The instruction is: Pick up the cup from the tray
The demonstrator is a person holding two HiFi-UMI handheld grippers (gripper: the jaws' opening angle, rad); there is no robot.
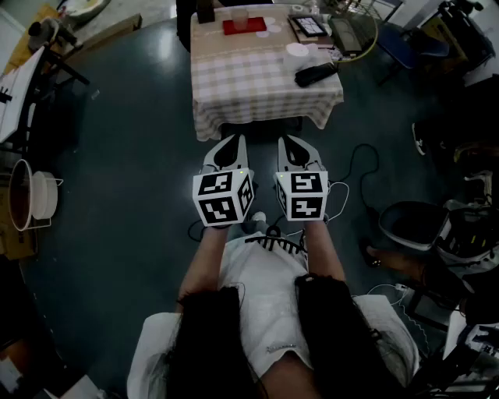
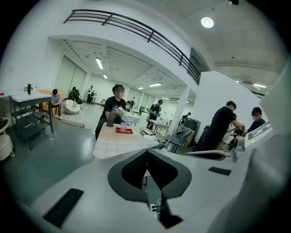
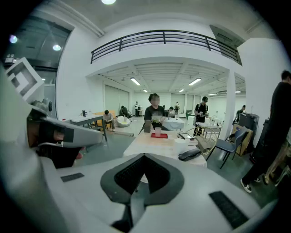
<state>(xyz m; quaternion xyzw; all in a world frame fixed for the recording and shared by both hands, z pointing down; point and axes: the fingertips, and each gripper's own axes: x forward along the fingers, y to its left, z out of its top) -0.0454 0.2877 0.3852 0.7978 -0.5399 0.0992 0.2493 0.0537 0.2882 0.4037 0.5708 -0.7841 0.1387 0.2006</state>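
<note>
The dark floor takes up most of what I see, and the tabletop with its checked cloth stands ahead of me, well apart from where I hold my tools. A person sits at its far edge. My left claw and right claw hang side by side over the floor, short of the near edge. Each has its jaws pressed together with nothing between them.

On the cloth, a black case lies near the right front corner, with a few white discs beyond it. The red tray sits at the far edge, just in front of the person, and the pale cup stands upright on it.

I judge nothing is begun: I must close the whole gap and spread a claw first.

What worries me:
- Arriving with the jaws pressed together would knock the cup over rather than take it.
- The cup looks light and thin, so a hard squeeze could buckle it, and an off-centre one could tip it.
- Reaching across the cloth, my right arm could sweep the case or discs.
- The tray may slide if I push the cup sideways.
</note>
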